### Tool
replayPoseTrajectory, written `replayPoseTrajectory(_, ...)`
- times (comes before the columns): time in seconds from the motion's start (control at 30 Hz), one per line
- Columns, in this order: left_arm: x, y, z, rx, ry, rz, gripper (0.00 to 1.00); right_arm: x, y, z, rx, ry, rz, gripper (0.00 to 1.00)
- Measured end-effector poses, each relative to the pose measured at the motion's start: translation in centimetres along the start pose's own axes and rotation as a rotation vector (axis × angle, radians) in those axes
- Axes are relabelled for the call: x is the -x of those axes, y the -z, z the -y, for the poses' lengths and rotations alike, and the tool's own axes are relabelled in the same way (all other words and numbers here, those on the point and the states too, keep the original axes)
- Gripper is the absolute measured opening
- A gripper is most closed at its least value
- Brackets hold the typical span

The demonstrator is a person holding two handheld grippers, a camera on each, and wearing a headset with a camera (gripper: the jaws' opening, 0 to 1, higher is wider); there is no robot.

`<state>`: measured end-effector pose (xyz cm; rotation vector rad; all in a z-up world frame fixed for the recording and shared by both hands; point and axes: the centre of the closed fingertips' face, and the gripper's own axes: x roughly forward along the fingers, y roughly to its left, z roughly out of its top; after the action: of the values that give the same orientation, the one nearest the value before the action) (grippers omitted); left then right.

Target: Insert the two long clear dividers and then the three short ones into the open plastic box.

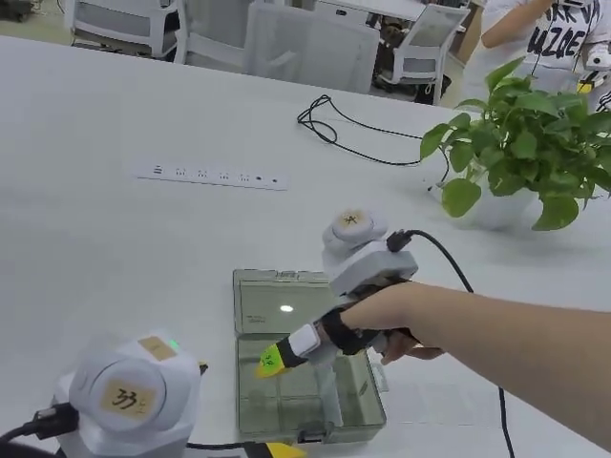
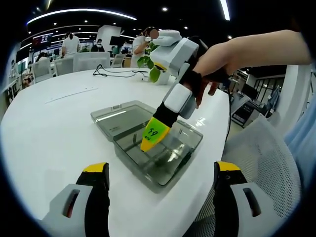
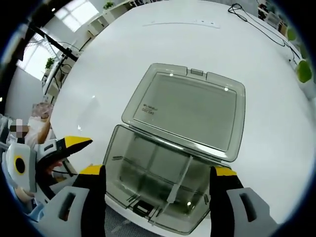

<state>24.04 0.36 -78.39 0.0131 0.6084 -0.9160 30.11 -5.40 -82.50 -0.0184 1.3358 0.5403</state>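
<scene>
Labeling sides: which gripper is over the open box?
The right gripper, yellow tip over the box; the left gripper is off to its side, nearer the person.

The right claw (image 1: 272, 361) is gripped in the right hand (image 1: 382, 320), and the bare forearm (image 1: 506, 353) reaches in from the right of the head view. The claw slants down and to the left, and the right gripper view shows its yellow-tipped jaws spread wide apart, gripping nothing. The left claw (image 2: 161, 167) sits low at the near left, pointed toward the right claw, its jaws likewise wide apart and empty.
</scene>
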Motion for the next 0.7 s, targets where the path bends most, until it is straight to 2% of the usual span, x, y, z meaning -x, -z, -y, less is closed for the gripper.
replayPoseTrajectory(0.17,0.1,-0.1,-0.1,-0.001,-0.002,0.000,0.89,0.1,0.0,-0.2,0.014,-0.007,0.011,0.90)
replayPoseTrajectory(0.27,0.1,-0.1,-0.1,-0.005,-0.003,-0.001,0.89,0.6,-0.4,-0.8,0.021,-0.032,0.032,0.90)
replayPoseTrajectory(0.57,0.4,-0.2,-0.2,-0.007,-0.009,-0.002,0.89,2.6,-1.3,-1.5,0.012,-0.087,0.132,0.88)
replayPoseTrajectory(0.7,0.5,-0.2,-0.4,-0.008,-0.016,-0.005,0.89,3.7,-1.5,-1.2,0.040,-0.082,0.177,0.89)
